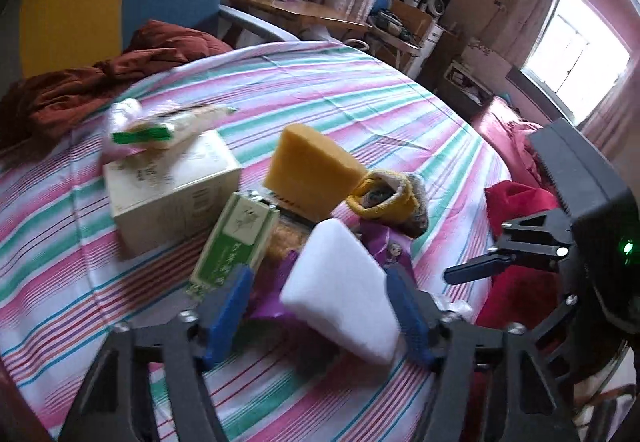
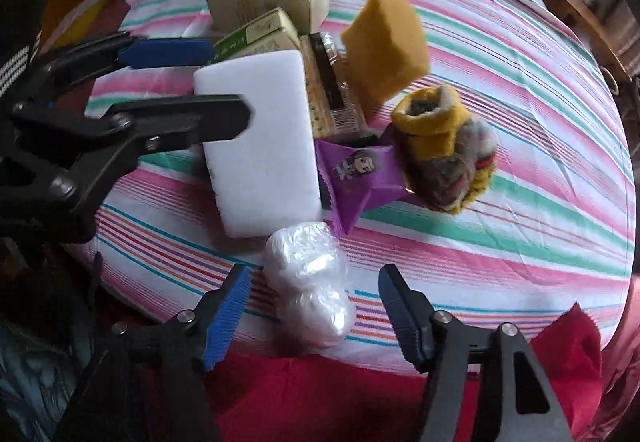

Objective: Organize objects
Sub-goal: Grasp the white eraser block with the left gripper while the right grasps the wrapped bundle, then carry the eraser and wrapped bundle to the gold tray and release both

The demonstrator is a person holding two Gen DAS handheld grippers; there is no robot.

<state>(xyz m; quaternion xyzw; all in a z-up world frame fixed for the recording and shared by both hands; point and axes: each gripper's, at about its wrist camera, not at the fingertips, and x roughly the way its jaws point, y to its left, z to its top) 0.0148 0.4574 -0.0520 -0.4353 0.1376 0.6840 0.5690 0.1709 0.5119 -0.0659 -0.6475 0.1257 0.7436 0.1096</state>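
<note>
Left tongs (image 1: 320,306) of mine straddle the white foam block (image 1: 340,294), not gripping; right tongs (image 2: 314,316) gape around the plastic-wrapped bundle (image 2: 308,282) beside it.

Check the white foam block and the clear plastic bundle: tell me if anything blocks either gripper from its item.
Nothing visible blocks either. The left gripper already straddles the white foam block, its fingers on either side. The right gripper hangs over the clear plastic bundle, which lies between its open fingers.
</note>
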